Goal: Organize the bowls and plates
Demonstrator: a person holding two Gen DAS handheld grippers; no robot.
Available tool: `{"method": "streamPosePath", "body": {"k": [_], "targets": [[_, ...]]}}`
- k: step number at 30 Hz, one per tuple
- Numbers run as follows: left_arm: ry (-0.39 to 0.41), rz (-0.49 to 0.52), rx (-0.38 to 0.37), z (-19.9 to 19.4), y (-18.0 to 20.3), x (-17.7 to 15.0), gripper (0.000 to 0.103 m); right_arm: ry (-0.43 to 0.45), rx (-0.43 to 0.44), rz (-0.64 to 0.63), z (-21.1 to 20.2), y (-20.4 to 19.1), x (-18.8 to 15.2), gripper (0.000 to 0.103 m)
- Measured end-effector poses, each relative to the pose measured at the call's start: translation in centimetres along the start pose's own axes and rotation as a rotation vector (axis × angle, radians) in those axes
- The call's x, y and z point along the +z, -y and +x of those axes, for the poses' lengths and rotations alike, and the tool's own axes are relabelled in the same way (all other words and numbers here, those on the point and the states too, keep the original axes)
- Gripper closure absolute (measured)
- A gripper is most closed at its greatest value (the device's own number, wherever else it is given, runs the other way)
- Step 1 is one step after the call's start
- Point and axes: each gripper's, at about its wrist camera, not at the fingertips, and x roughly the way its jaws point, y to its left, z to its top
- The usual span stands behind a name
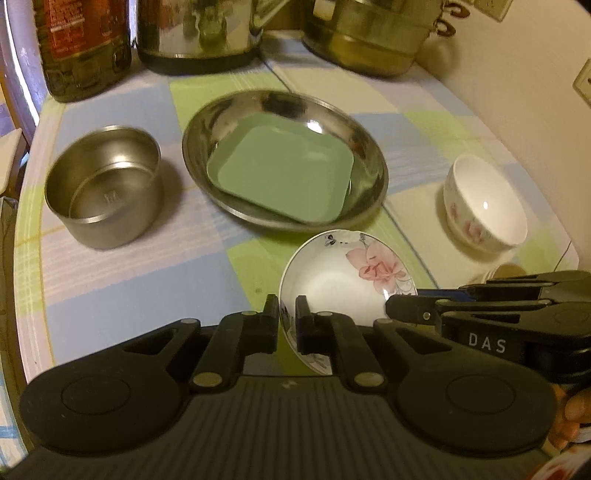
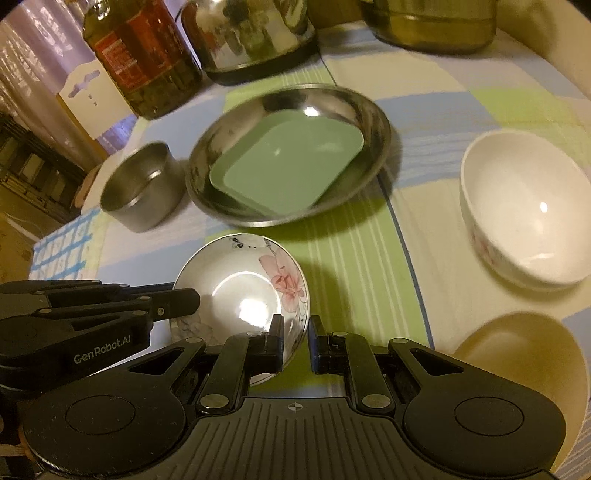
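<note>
A small white saucer with a pink flower (image 1: pixel 340 284) (image 2: pixel 243 291) is held tilted above the table. My left gripper (image 1: pixel 287 325) is shut on its left rim. My right gripper (image 2: pixel 296 343) is shut on its right rim. Each gripper shows in the other's view, the right one (image 1: pixel 417 308) and the left one (image 2: pixel 177 299). Behind the saucer a green square plate (image 1: pixel 280 173) (image 2: pixel 288 166) lies in a steel dish (image 1: pixel 354 140) (image 2: pixel 373 114). A steel bowl (image 1: pixel 107 188) (image 2: pixel 144 188) stands to the left. A white flowered bowl (image 1: pixel 484 203) (image 2: pixel 524 206) stands to the right.
A tan bowl (image 2: pixel 524 369) sits at the near right. At the back stand an oil bottle (image 1: pixel 85 44) (image 2: pixel 144 55), a steel kettle (image 1: pixel 199 33) (image 2: pixel 255 37) and a brass pot (image 1: pixel 369 37) (image 2: pixel 432 22). The checked tablecloth (image 1: pixel 147 277) ends at the left edge.
</note>
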Motion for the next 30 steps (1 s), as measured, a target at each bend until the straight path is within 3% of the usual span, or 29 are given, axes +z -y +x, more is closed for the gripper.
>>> {"method": "streamPosePath", "body": {"k": [13, 30], "targets": [[0.087, -0.013, 0.003, 1.3, -0.4, 5.3, 0.095, 0.080, 0.012, 0.035, 0.2, 0.8, 5.0, 0.089], [0.067, -0.052, 0.051, 7.0, -2.4, 10.2, 0.095, 0.073, 0.001, 0.050, 6.0, 2.6, 10.7, 0.089]]}}
